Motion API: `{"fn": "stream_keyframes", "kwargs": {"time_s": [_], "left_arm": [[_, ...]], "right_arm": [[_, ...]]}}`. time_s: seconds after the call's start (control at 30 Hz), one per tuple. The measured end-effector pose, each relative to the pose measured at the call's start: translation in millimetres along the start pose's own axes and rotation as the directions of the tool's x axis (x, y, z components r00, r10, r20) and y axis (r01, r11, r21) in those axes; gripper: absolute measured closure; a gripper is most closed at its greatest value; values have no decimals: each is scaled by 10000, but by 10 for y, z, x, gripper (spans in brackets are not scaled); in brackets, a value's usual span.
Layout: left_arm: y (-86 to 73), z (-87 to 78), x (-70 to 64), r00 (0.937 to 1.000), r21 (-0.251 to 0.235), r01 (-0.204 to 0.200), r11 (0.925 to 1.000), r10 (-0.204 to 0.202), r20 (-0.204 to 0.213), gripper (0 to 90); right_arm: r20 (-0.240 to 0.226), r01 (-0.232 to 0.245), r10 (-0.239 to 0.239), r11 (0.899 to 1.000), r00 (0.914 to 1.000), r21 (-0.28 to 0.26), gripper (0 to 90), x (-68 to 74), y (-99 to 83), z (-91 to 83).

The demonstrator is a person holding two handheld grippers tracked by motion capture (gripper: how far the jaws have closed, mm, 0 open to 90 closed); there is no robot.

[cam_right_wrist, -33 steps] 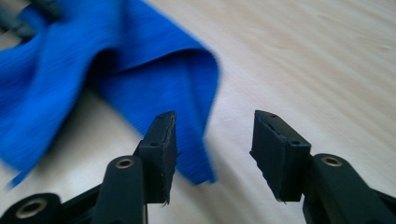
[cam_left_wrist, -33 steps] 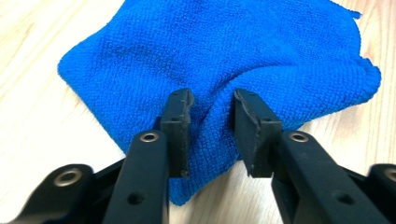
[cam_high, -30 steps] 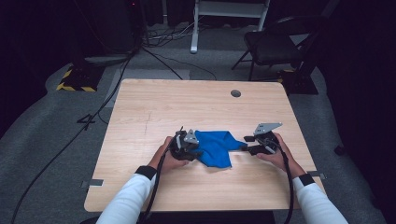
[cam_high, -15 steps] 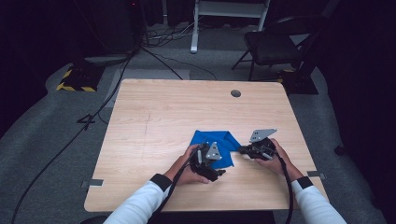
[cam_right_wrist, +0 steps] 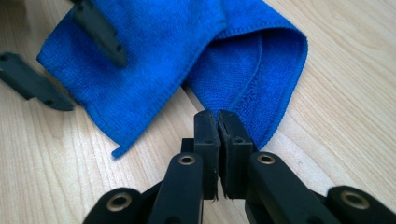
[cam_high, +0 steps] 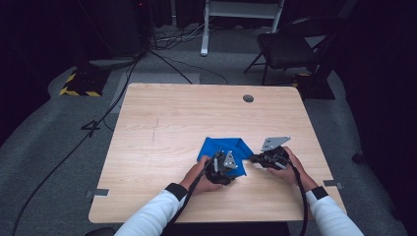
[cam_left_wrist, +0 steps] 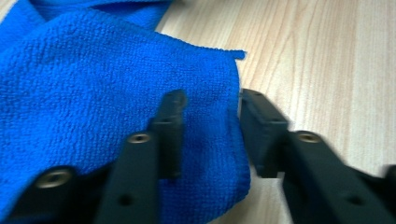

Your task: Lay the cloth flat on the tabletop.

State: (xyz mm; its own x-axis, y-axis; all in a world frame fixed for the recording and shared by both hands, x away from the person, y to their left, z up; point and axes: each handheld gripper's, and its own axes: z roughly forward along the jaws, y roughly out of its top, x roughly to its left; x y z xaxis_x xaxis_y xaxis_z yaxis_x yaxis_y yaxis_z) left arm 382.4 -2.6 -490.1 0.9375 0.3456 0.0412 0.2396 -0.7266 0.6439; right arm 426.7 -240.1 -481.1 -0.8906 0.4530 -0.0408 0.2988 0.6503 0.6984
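A blue microfibre cloth (cam_high: 221, 146) lies folded on the wooden table (cam_high: 167, 123), near its front. My left gripper (cam_high: 227, 167) is at the cloth's near edge. In the left gripper view it (cam_left_wrist: 212, 99) stands open: one jaw is over the cloth (cam_left_wrist: 84, 79), the other over bare wood beside the cloth's edge. My right gripper (cam_high: 255, 158) sits just right of the cloth. In the right gripper view it (cam_right_wrist: 218, 116) is shut, with its tips at the cloth's folded edge (cam_right_wrist: 261, 79) and nothing seen between them. The left gripper (cam_right_wrist: 91, 81) shows farther off there, open.
A round cable hole (cam_high: 248, 98) sits near the table's far edge. Beyond the table stand a dark chair (cam_high: 290, 46) and a white stand (cam_high: 236, 12). Cables (cam_high: 113, 103) run across the grey floor at left.
My left gripper swept right from the cloth's left end, carrying that part over the rest. It now stands open over a smaller, folded cloth. The right gripper barely moved.
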Motion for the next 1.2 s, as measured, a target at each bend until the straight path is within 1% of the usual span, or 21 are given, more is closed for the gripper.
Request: {"fn": "stream_keyframes", "kwargs": {"time_s": [0.17, 0.27, 0.33, 0.37, 0.43, 0.5, 0.53, 0.57, 0.6, 0.67, 0.7, 0.77, 0.8, 0.83, 0.9, 0.97, 1.03, 1.1, 1.13, 1.17, 1.2], "left_arm": [[-13, -84, 43, 9997, -359, -249, 9990, 246, -81, 856], [-15, -355, 182, 9994, -1274, 47, 9918, -89, -322, 870], [-21, -523, 277, 9980, -1659, 204, 9859, -299, -552, 871], [-21, -523, 277, 9980, -1659, 204, 9859, -299, -552, 871], [-35, -682, 367, 9952, -2097, 452, 9767, -623, -757, 871], [-54, -894, 470, 9882, -2669, 659, 9615, -1000, -1161, 871], [-54, -894, 470, 9882, -2669, 659, 9615, -1000, -1161, 871], [-59, -956, 504, 9860, -2840, 707, 9562, -1102, -1254, 871], [-71, -1063, 556, 9809, -3105, 791, 9473, -1296, -1453, 871], [-88, -1154, 596, 9751, -3332, 827, 9392, -1453, -1676, 871], [-88, -1154, 596, 9751, -3332, 827, 9392, -1453, -1676, 871], [-130, -1282, 646, 9661, -3685, 901, 9253, -1711, -1932, 872], [-130, -1282, 646, 9661, -3685, 901, 9253, -1711, -1932, 872], [-164, -1365, 679, 9592, -3819, 882, 9200, -1819, -2166, 872], [-183, -1410, 697, 9559, -3906, 922, 9159, -1913, -2230, 873], [-226, -1503, 738, 9493, -4132, 1015, 9050, -2123, -2318, 873], [-271, -1596, 776, 9407, -4296, 1066, 8967, -2309, -2486, 874], [-346, -1716, 831, 9285, -4549, 1215, 8822, -2630, -2621, 874], [-346, -1716, 831, 9285, -4549, 1215, 8822, -2630, -2621, 874], [-371, -1753, 846, 9232, -4567, 1243, 8809, -2714, -2722, 874], [-425, -1821, 875, 9143, -4698, 1350, 8724, -2924, -2802, 875]], "right_arm": [[312, 82, -76, 9997, 9995, -216, 895, -11, 22, -60], [582, 80, -54, 9989, 9983, -452, 897, -28, 49, -137], [754, 52, 1, 9976, 9972, -696, 897, -53, 76, -207], [874, 51, 20, 9966, 9962, -818, 897, -65, 92, -242], [974, 51, 39, 9957, 9952, -920, 898, -78, 111, -281], [1310, 121, 39, 9925, 9914, -1213, 898, -106, 171, -387], [1401, 154, 27, 9917, 9901, -1278, 898, -112, 192, -419], [1401, 154, 27, 9917, 9901, -1278, 898, -112, 192, -419], [1591, 182, 55, 9890, 9872, -1466, 898, -130, 235, -481], [1757, 202, 91, 9862, 9844, -1643, 898, -147, 275, -539], [1757, 202, 91, 9862, 9844, -1643, 898, -147, 275, -539], [2061, 189, 201, 9824, 9783, -1858, 898, -180, 322, -626], [2061, 189, 201, 9824, 9783, -1858, 898, -180, 322, -626], [2282, 162, 289, 9810, 9732, -1932, 899, -207, 344, -686], [2402, 194, 285, 9807, 9703, -1946, 899, -218, 353, -716], [2553, 175, 359, 9788, 9662, -2041, 899, -245, 364, -780], [2800, 96, 546, 9748, 9585, -2230, 899, -289, 376, -881], [2926, 25, 683, 9720, 9538, -2351, 900, -318, 380, -946], [2926, 25, 683, 9720, 9538, -2351, 900, -318, 380, -946], [2987, -17, 761, 9703, 9513, -2418, 900, -331, 380, -977], [3098, -83, 907, 9662, 9465, -2576, 900, -358, 375, -1032]]}}
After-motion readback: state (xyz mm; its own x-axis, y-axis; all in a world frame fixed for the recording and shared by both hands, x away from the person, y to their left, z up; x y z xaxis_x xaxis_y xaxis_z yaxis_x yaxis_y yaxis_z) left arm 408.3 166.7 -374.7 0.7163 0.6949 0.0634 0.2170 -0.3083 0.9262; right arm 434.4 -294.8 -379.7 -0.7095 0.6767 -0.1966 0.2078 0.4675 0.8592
